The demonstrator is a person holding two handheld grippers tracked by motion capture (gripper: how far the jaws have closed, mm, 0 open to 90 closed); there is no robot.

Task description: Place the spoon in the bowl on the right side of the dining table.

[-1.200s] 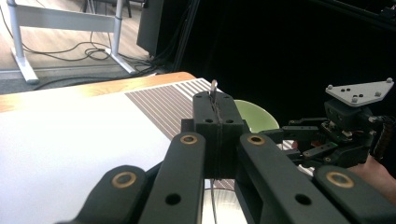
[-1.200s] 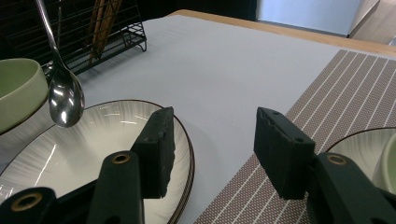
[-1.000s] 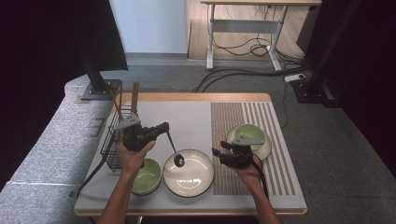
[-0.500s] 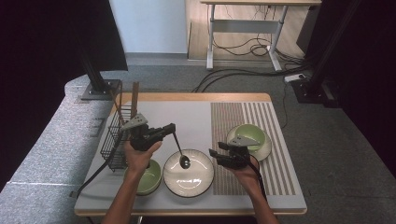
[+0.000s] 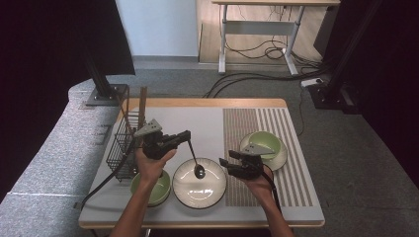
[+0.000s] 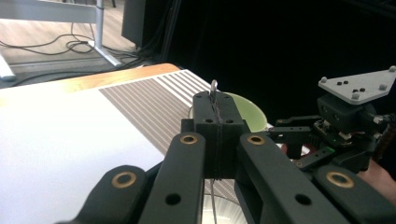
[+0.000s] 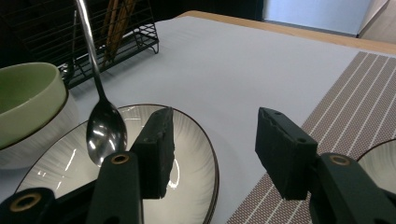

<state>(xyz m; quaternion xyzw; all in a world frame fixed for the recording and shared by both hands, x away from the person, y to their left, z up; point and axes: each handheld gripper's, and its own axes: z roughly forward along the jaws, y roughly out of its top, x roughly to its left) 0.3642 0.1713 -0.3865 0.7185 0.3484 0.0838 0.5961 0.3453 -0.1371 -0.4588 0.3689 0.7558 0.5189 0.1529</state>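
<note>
My left gripper clamped the spoon above the white plate; my right gripper, beside that plate, gaped wide.

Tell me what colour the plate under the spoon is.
The plate is cream-white with fine radial ribbing and a thin dark rim, clearest in the right gripper view, under the spoon.

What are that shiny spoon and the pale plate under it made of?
The shiny silver spoon looks like polished metal, likely steel: its bowl mirrors the light. The round cream plate with a dark rim seems to be glazed ceramic, glossy with fine ribbed lines, though a hard plastic could look alike.
</note>
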